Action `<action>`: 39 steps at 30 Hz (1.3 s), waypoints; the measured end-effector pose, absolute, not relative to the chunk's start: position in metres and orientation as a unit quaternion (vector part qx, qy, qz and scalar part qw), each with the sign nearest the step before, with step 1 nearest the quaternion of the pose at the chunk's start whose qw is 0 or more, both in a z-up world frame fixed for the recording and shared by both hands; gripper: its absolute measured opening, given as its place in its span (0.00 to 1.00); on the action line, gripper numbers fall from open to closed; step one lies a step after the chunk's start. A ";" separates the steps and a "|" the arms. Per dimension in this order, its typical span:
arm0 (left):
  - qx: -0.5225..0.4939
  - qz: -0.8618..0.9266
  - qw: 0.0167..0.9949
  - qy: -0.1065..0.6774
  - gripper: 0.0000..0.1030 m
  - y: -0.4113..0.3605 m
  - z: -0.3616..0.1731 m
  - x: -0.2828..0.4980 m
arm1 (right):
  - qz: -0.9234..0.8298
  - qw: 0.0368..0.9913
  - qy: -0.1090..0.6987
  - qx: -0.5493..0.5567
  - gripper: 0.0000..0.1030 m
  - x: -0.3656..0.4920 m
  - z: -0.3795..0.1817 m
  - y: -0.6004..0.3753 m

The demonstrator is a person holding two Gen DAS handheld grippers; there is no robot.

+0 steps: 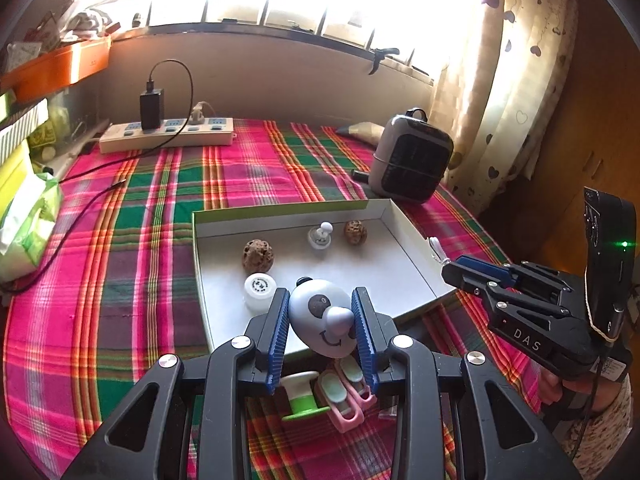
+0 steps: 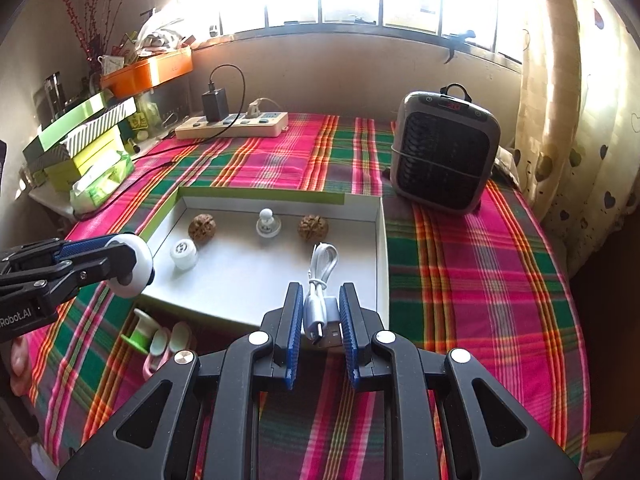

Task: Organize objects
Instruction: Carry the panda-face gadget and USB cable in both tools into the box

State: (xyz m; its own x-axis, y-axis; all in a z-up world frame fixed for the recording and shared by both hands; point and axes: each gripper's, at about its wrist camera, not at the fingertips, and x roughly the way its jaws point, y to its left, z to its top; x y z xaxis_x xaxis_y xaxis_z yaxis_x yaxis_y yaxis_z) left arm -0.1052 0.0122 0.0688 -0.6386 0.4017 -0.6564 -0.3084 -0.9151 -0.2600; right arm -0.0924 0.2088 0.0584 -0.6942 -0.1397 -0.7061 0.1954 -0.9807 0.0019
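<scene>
Both grippers loaded above the shallow cardboard tray (image 2: 380, 240).
Left gripper (image 1: 322, 320) jaws clamp a smooth egg-shaped panda toy (image 1: 324, 320); right gripper (image 2: 320, 316) jaws pinch a coiled white cable (image 2: 322, 280), seemingly over the tray's 6 o'clock edge.

Worktop (image 2: 460, 264), plaid cloth: open box (image 2: 382, 240), heater (image 2: 444, 156), power strip (image 2: 232, 126), spool (image 2: 140, 330), pink case (image 2: 160, 354).

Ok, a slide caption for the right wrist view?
Right gripper shut on a white USB cable above the tray; left gripper holds a panda toy.
</scene>
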 end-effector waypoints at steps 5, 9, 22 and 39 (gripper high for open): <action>-0.385 0.899 0.200 -0.057 0.28 0.019 0.065 -0.124 | -0.918 0.088 0.041 0.385 0.19 -0.113 0.057 0.210; -0.390 0.898 0.198 -0.051 0.28 0.022 0.061 -0.137 | -0.916 0.087 0.043 0.390 0.19 -0.128 0.053 0.211; -0.413 0.888 0.198 -0.042 0.28 0.034 0.047 -0.177 | -0.907 0.085 0.050 0.410 0.19 -0.165 0.036 0.209; -0.436 0.879 0.193 -0.023 0.28 0.048 0.028 -0.201 | -0.895 0.089 0.061 0.432 0.19 -0.190 0.018 0.207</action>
